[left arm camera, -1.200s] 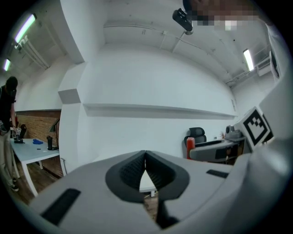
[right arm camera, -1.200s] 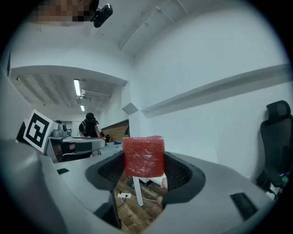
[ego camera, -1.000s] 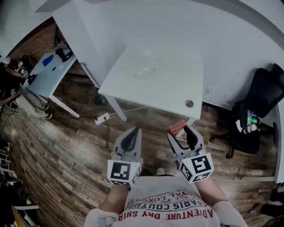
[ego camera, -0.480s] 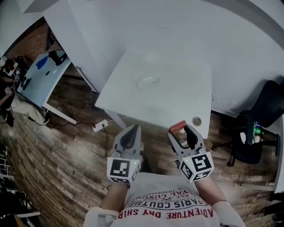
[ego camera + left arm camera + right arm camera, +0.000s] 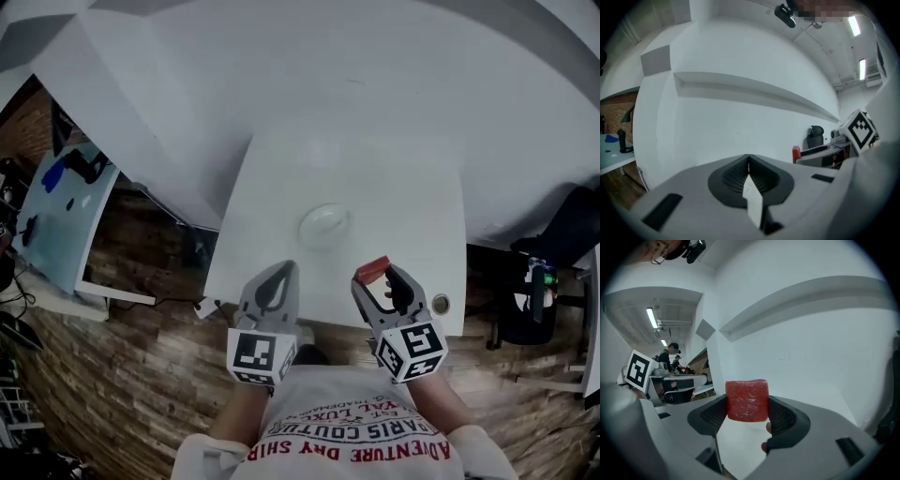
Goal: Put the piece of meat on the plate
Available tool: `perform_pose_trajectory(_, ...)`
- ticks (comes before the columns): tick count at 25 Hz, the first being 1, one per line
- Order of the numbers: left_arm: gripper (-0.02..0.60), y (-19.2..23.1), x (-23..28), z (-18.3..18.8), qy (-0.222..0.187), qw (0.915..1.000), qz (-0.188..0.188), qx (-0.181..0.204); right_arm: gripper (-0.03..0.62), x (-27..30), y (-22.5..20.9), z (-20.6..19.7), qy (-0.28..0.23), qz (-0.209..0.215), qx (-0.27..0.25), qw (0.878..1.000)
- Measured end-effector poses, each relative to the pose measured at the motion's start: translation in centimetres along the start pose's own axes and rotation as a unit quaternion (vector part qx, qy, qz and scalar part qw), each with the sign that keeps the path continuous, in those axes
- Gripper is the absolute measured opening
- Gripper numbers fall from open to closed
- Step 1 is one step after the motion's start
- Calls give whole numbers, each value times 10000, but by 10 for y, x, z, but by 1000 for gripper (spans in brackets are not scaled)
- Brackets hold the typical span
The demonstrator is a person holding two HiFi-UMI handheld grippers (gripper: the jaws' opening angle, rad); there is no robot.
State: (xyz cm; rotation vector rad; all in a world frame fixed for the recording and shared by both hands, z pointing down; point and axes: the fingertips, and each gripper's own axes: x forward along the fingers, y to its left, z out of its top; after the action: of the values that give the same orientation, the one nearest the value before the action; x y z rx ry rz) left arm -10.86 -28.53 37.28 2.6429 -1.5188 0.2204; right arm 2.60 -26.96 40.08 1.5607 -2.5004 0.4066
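Observation:
A red block of meat (image 5: 747,400) sits clamped between the jaws of my right gripper (image 5: 379,278), held over the near edge of the white table (image 5: 412,206); the meat (image 5: 372,270) shows at the jaw tips in the head view. A small clear plate (image 5: 324,225) rests on the table, a little ahead and left of that gripper. My left gripper (image 5: 274,284) hangs beside it at the table's near edge, jaws pressed together with nothing between them (image 5: 748,161).
A round cable hole (image 5: 440,304) lies near the table's front right corner. A black office chair (image 5: 562,253) stands to the right, a light blue desk (image 5: 56,216) to the left. White walls rise behind the table. Wooden floor lies below.
The view has moved forward: the table and plate have come closer, and both grippers, earlier above the floor, now reach the table's near edge. The right gripper still holds the meat.

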Motion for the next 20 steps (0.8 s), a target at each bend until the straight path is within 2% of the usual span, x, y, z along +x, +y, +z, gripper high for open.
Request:
perform_pose_trajectory(4,6,45,44,-10,207,9994,-288,15,276,69,-2,2,255,-102,92,9996)
perform_pose_trajectory(8,6,74,77,-32,525,9977,-412,-126,276,123,-6,-16,667,-61,243,9975)
perform_pose_trajectory(14,6,93,106,-63,907,9941,-428,-412,276,174,-26,-47,1353,-132,247,9904)
perform_pose_trajectory(20,6,100,132,-91,1194,9890,-342,-803,276,216,-50,-91,2255,-138,234,9739)
